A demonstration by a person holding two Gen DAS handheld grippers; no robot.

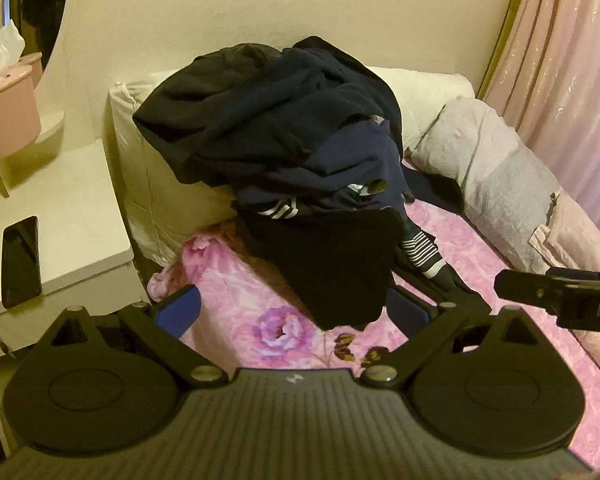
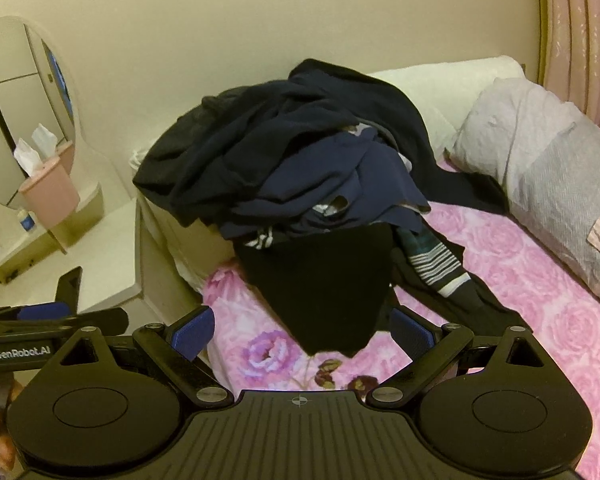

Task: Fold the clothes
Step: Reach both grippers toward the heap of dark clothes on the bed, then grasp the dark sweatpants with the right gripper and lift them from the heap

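A heap of dark navy and black clothes (image 1: 284, 136) lies on the pink flowered bedspread (image 1: 236, 312) against a white pillow; it also shows in the right wrist view (image 2: 300, 168). A black garment (image 1: 332, 264) hangs down the front of the heap (image 2: 324, 288). A striped navy piece (image 1: 420, 252) lies at its right (image 2: 440, 272). My left gripper (image 1: 296, 312) is open and empty just before the black garment. My right gripper (image 2: 304, 332) is open and empty, beside the left one. Each sees the other at its frame edge.
A white bedside table (image 1: 60, 216) with a black phone (image 1: 20, 260) stands left of the bed. A pink tissue box (image 1: 8, 112) and an oval mirror (image 2: 24, 108) stand behind it. A grey pillow (image 1: 492, 168) and pink curtain (image 1: 560, 80) are at right.
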